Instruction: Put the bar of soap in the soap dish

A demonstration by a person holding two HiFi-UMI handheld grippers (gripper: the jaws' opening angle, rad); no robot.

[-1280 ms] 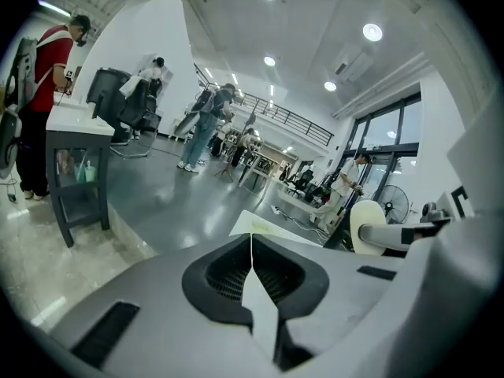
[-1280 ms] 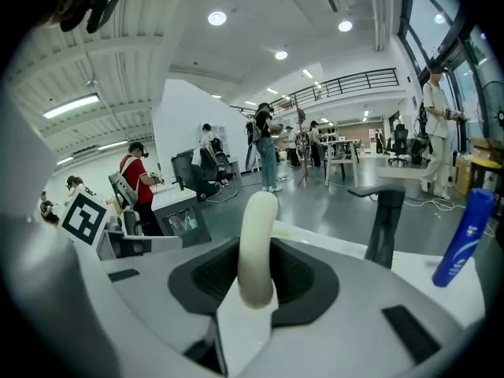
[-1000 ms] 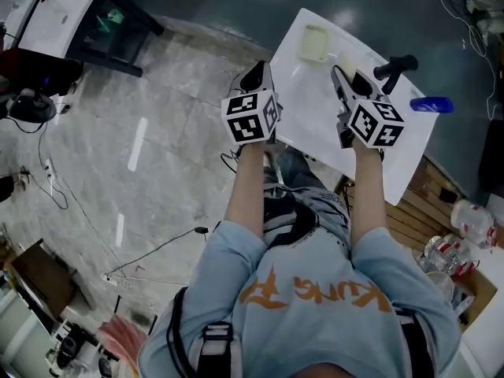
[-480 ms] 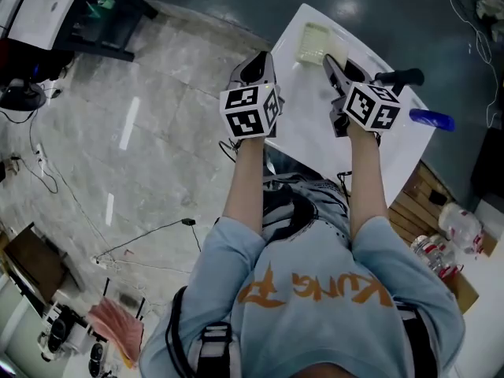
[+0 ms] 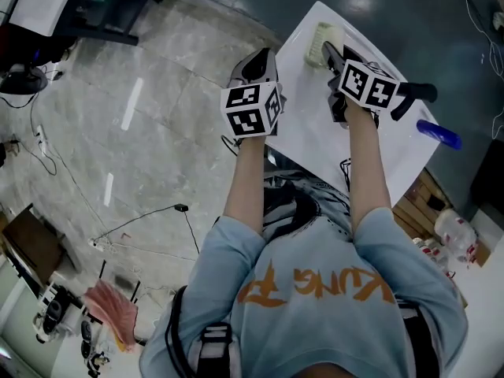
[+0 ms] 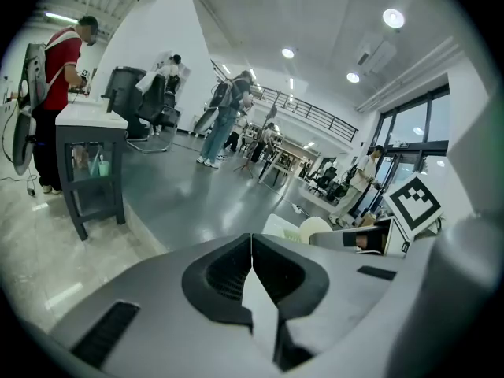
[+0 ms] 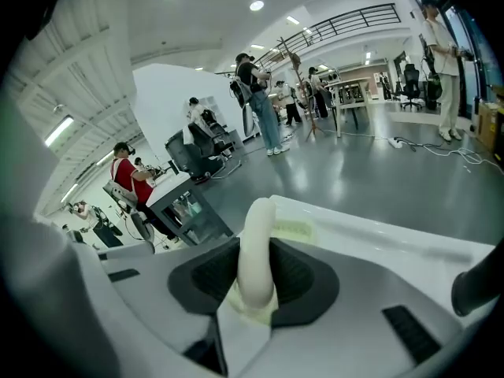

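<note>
Right gripper view: pinching soap [image 7: 256, 219] by flat faces in right gripper [image 7: 255, 272], just short of dish [image 7: 296, 229]; probably slick, rigid. Keeping left gripper [image 6: 251, 268] closed, empty.

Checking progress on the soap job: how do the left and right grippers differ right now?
The left gripper has its jaws shut on nothing; the right gripper grips the cream bar of soap. The left gripper sits by the edge of the white table; the right gripper reaches over it, close to the soap dish. Both carry marker cubes.
</note>
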